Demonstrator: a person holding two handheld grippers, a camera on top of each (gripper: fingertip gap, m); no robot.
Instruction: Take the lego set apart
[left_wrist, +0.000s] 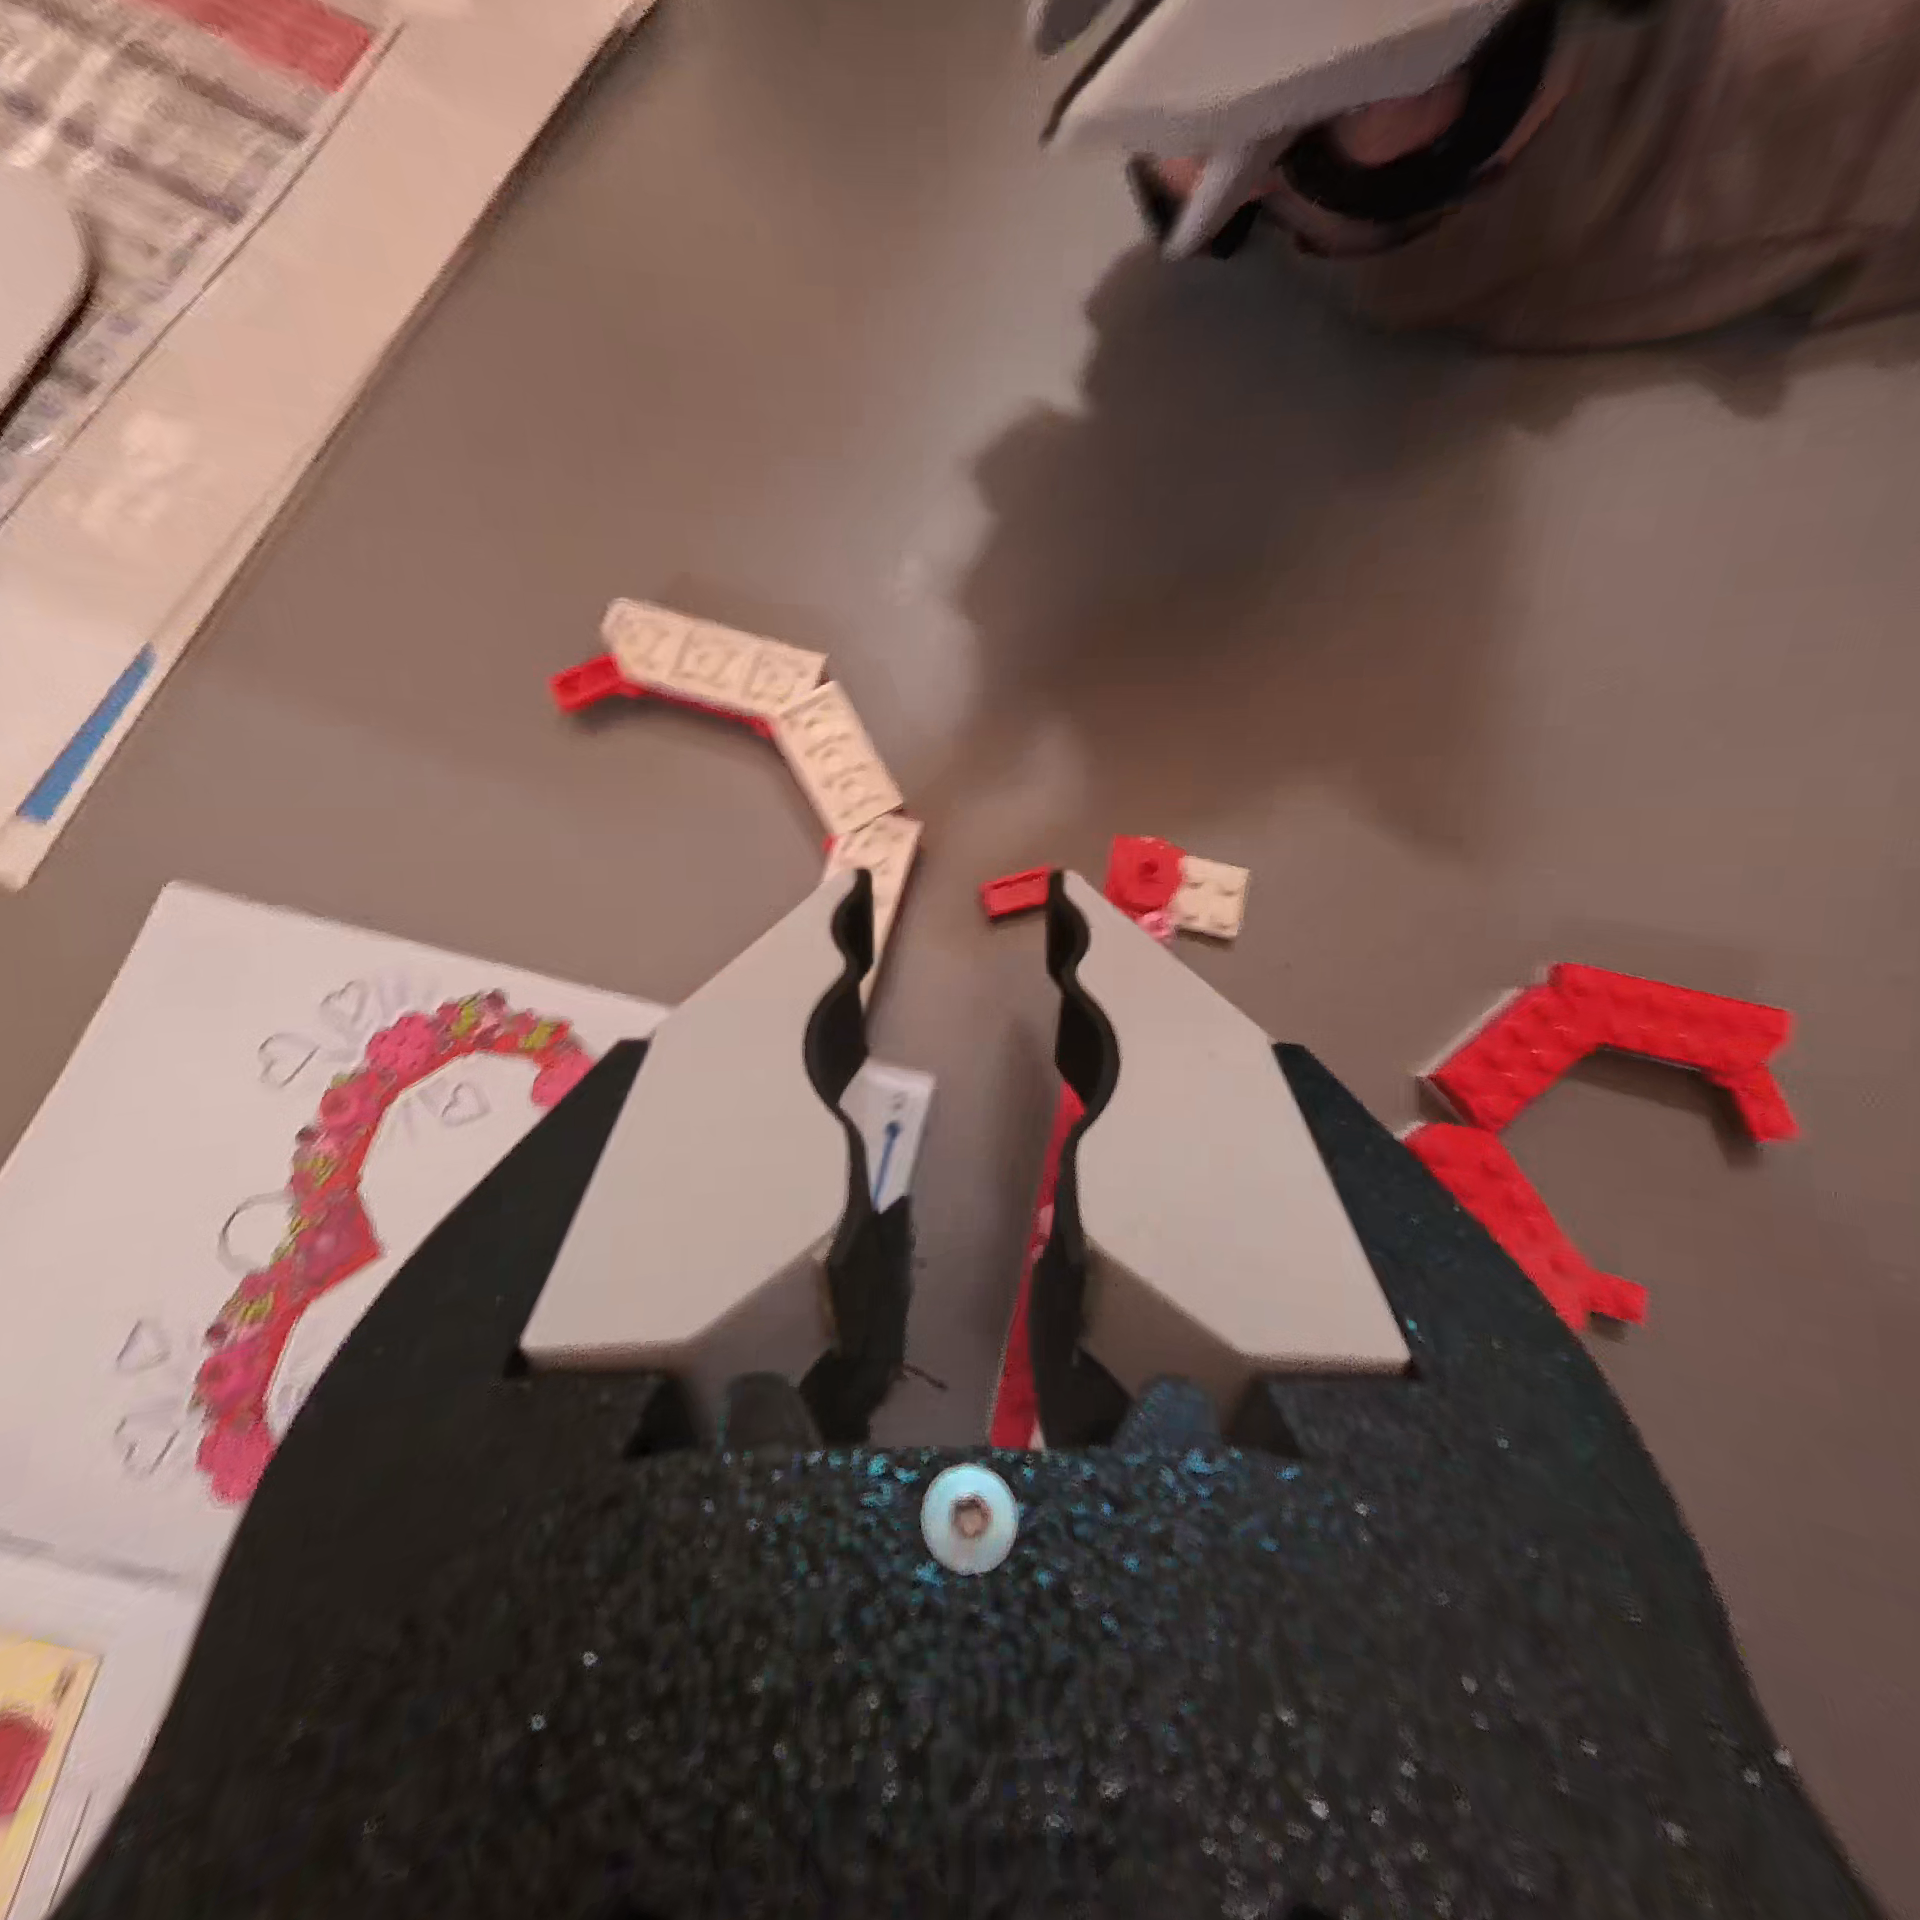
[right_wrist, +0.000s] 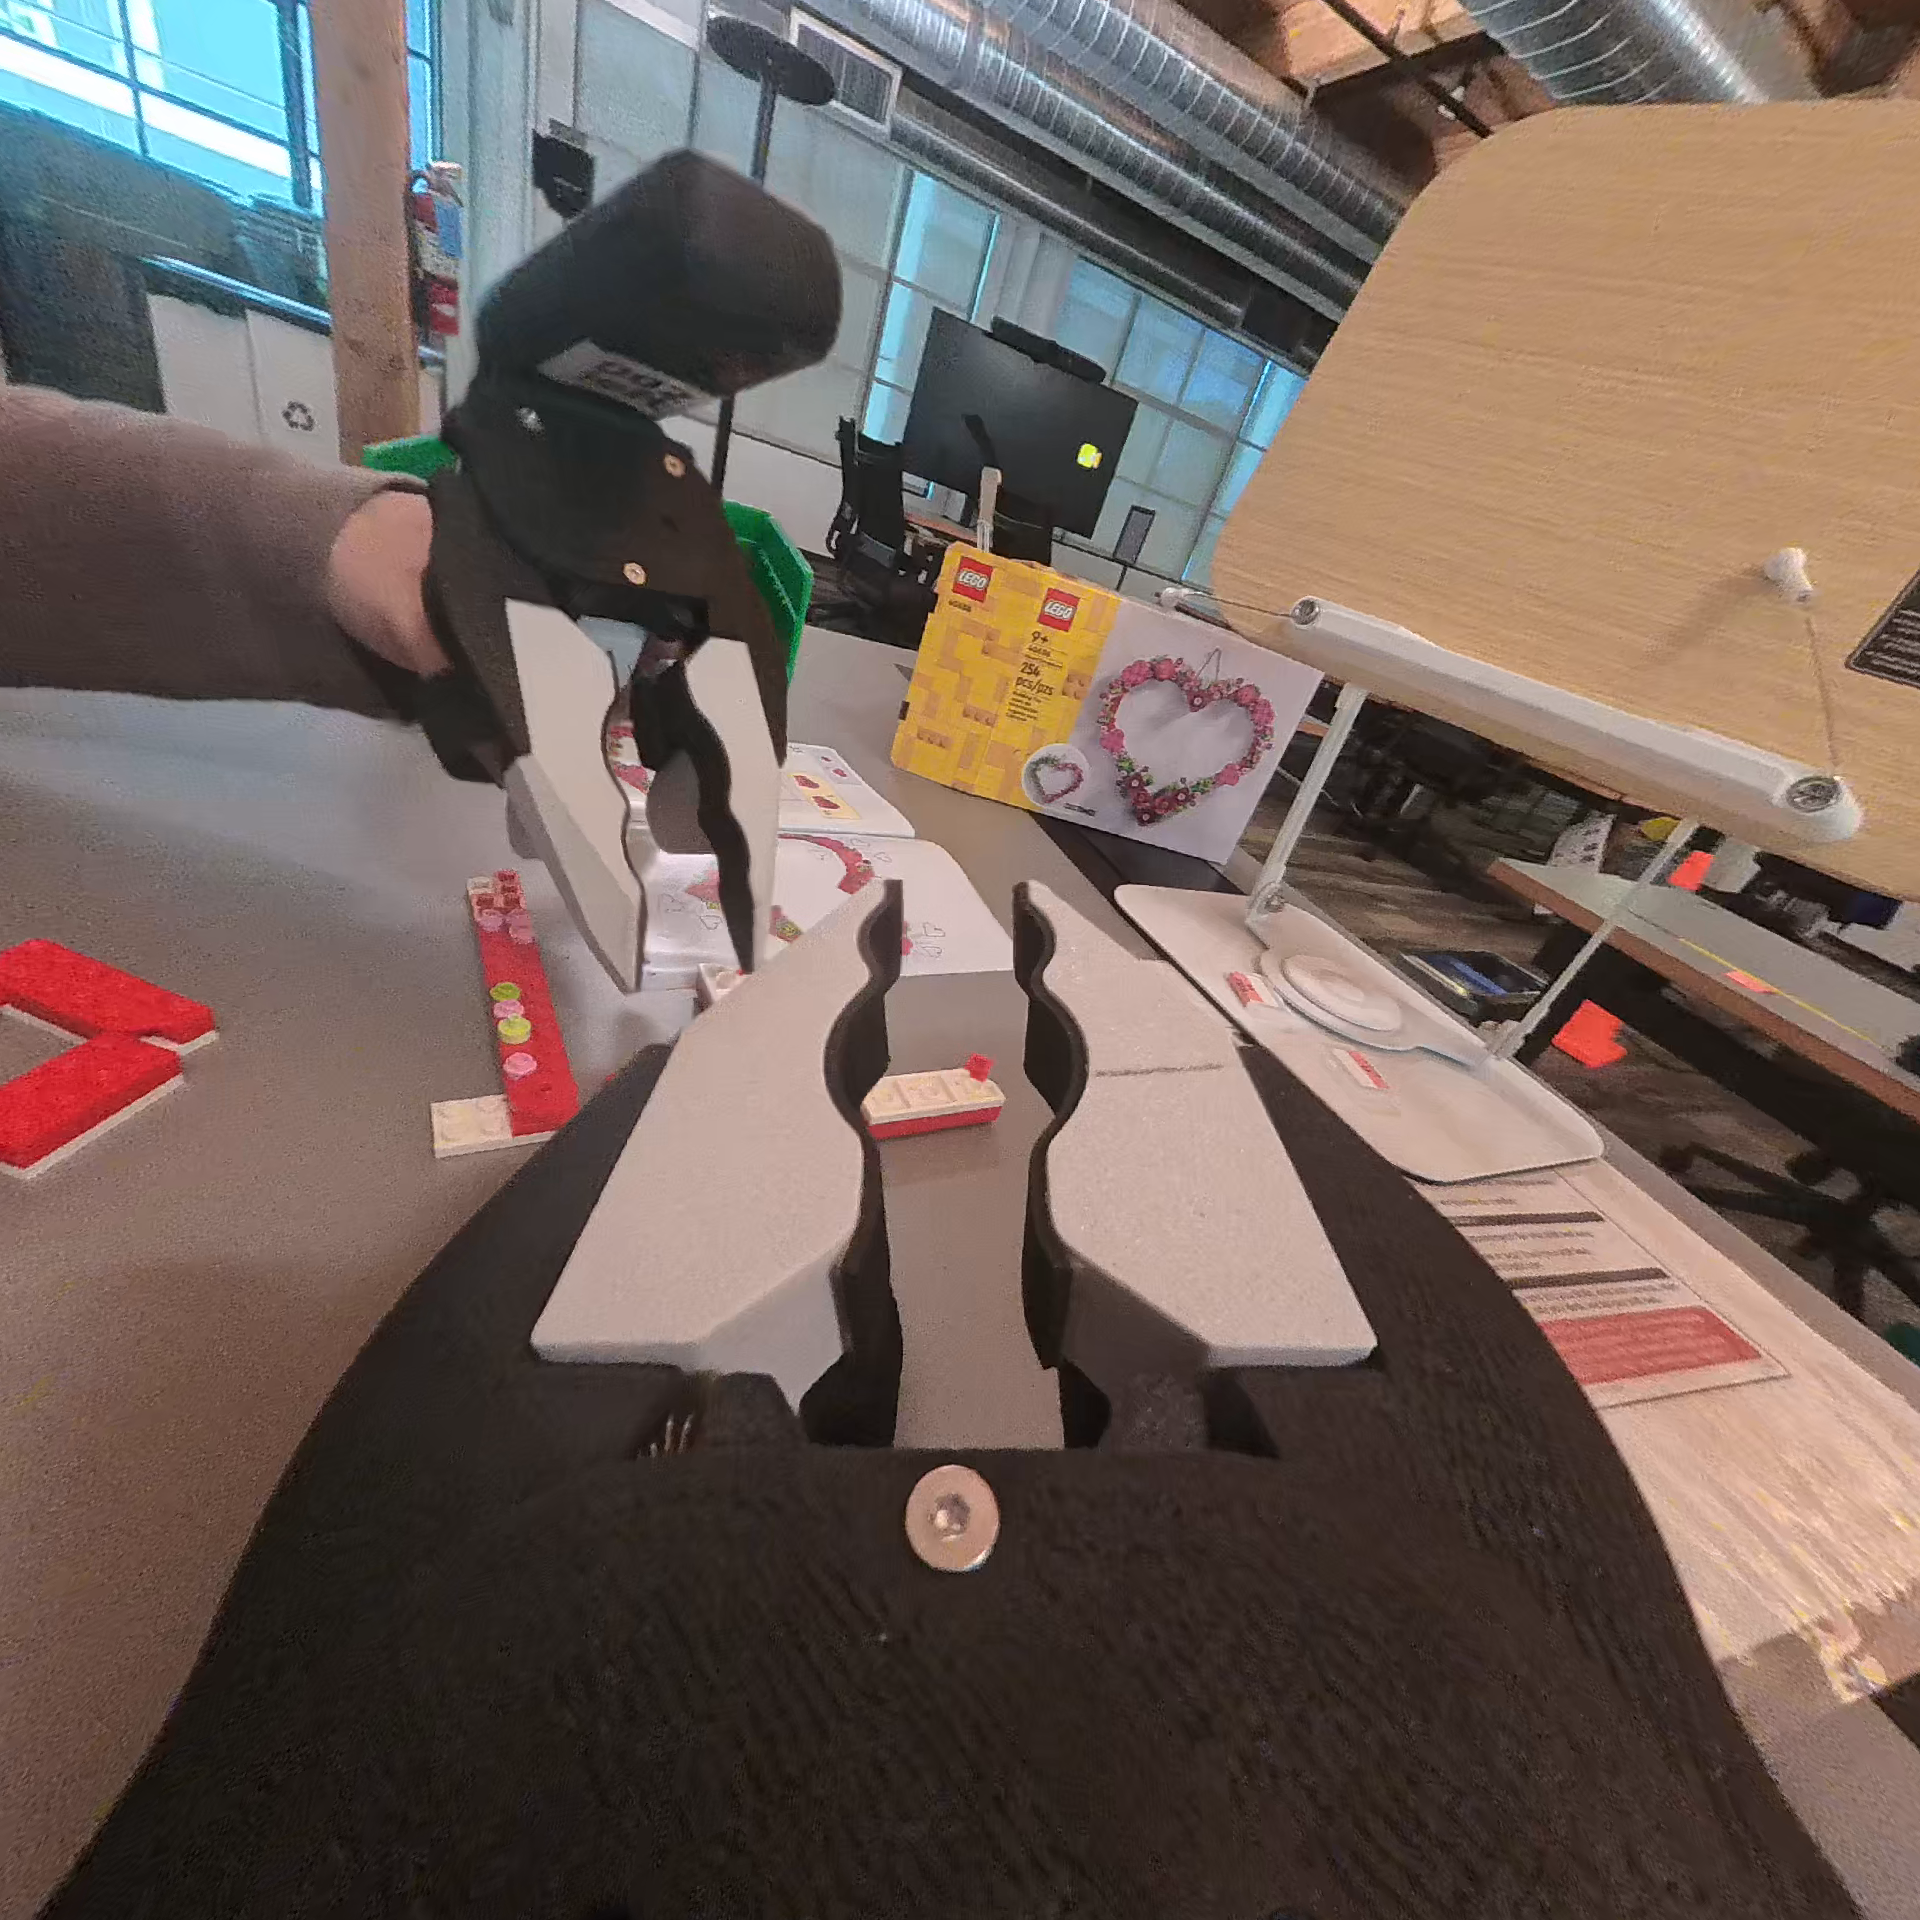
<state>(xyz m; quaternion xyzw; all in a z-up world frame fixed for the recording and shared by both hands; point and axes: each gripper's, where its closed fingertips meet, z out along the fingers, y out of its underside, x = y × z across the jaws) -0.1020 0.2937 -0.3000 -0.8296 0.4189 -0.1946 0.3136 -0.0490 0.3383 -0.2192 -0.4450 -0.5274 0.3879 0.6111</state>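
Mid-teardown on the grey desk (left_wrist: 727, 312): left gripper (left_wrist: 956, 883) poised with fingers spread and empty, tips beside the curved white-and-red lego strip (left_wrist: 769, 717) near mid-desk. Right gripper (right_wrist: 956, 904) likewise parted, holding nothing, facing a small white-and-red piece (right_wrist: 930, 1107). Next, probably: pinning and prying.

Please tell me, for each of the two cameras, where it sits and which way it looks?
Left wrist view: on the left gripper, looking steeply down at the grey table; its own open fingers show.
Right wrist view: on the right gripper, low, looking across the table toward the box; the left gripper and a sleeve show.
Shared: the curved tan-and-red piece and the booklet.
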